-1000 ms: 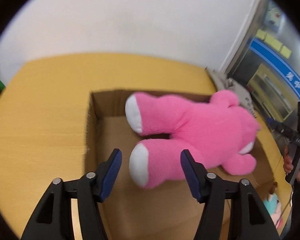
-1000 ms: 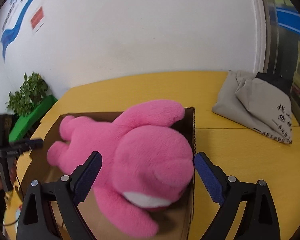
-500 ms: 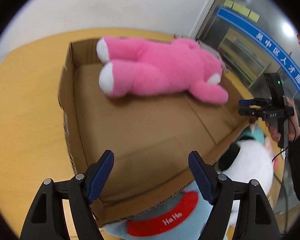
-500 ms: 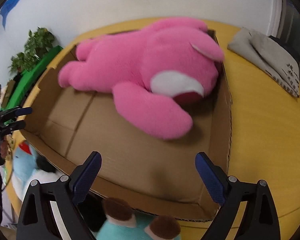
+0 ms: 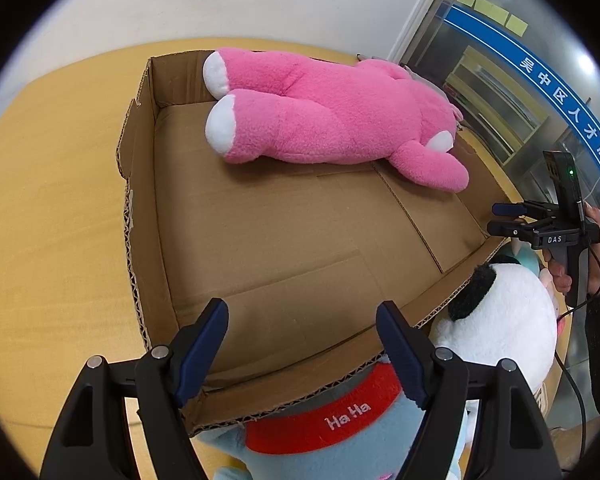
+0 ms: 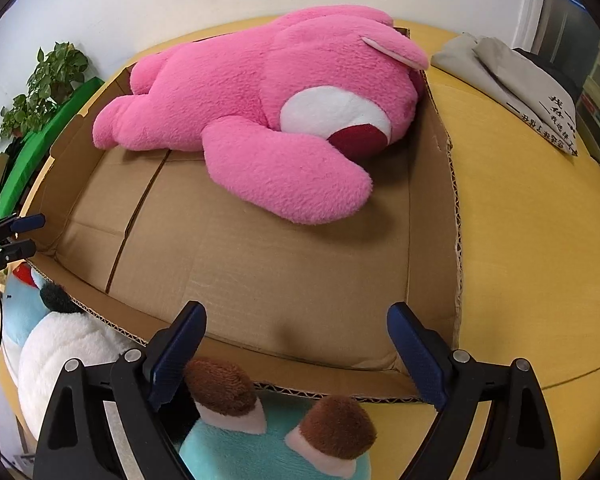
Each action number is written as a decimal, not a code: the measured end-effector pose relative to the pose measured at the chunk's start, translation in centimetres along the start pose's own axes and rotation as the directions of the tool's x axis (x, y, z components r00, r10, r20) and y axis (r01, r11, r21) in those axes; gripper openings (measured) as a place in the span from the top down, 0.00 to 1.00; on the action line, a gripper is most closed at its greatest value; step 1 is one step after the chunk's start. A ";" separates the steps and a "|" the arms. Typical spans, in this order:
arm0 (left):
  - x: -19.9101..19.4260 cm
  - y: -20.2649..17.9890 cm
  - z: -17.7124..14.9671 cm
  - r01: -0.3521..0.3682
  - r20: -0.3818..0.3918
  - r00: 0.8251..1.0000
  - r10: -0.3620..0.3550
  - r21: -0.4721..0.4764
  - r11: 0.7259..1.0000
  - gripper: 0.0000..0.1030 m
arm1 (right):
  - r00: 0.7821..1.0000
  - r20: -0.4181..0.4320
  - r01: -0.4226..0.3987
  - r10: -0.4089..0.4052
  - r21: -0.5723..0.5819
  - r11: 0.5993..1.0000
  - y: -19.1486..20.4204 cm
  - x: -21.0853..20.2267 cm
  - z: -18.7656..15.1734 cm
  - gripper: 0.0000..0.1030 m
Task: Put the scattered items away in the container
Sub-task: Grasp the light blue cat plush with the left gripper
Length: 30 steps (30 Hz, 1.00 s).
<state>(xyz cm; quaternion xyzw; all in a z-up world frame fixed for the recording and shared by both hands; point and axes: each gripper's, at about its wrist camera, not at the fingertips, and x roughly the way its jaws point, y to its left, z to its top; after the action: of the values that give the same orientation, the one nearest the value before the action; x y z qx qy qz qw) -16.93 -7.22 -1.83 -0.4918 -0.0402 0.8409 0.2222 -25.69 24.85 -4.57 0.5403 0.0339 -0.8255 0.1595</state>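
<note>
Lying along the far wall of the cardboard box (image 5: pixel 292 240), one pink bear (image 5: pixel 332 116). Outside the near rim: one white plush (image 5: pixel 504 312), one blue plush (image 5: pixel 320 452). Left gripper (image 5: pixel 302 354) and right gripper (image 6: pixel 296 356): jaws wide apart, holding nothing.

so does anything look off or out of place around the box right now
Yes. Only the pink plush bear lies inside the cardboard box. A panda plush, a blue plush with a red HaHa collar and a teal plush with brown ears sit outside its near wall.
</note>
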 end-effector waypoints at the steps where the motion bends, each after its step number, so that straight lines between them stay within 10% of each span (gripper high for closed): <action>1: -0.1 -0.1 -0.2 -0.001 0.000 1.000 0.001 -0.001 1.000 0.26 | 1.000 0.000 0.000 0.000 0.000 1.000 0.0 -0.1 -0.2 0.09; 9: -1.6 0.1 -1.2 -0.018 0.012 1.000 0.018 -0.007 1.000 0.26 | 1.000 0.002 0.021 -0.021 -0.007 1.000 0.7 -1.1 -1.4 0.08; 12: -5.2 -0.1 -2.0 -0.018 0.091 0.996 0.020 -0.023 1.000 0.26 | 0.989 0.142 0.052 -0.045 -0.044 0.998 2.5 -5.6 -2.1 0.08; 20: -12.7 -0.3 -7.8 0.002 0.206 0.979 0.010 -0.061 0.998 0.23 | 0.879 0.391 -0.180 0.274 -0.262 0.948 14.2 -17.0 -9.7 0.04; 23: -11.5 1.4 -11.0 0.020 0.173 0.985 0.001 -0.116 0.993 0.23 | 0.844 0.423 -0.216 0.331 -0.296 0.930 19.3 -15.5 -13.3 0.08; 30: -7.4 5.1 -14.8 0.111 0.143 0.987 -0.076 -0.258 0.960 0.24 | 0.853 0.229 -0.442 0.469 -0.163 0.882 24.4 -6.4 -14.3 0.21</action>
<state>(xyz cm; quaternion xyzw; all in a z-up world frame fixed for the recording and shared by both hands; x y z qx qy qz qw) -3.05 -17.09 -4.93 -0.4578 -0.1901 0.8472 0.1909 -3.41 6.49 -1.88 0.4102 -0.0735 -0.8250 0.3816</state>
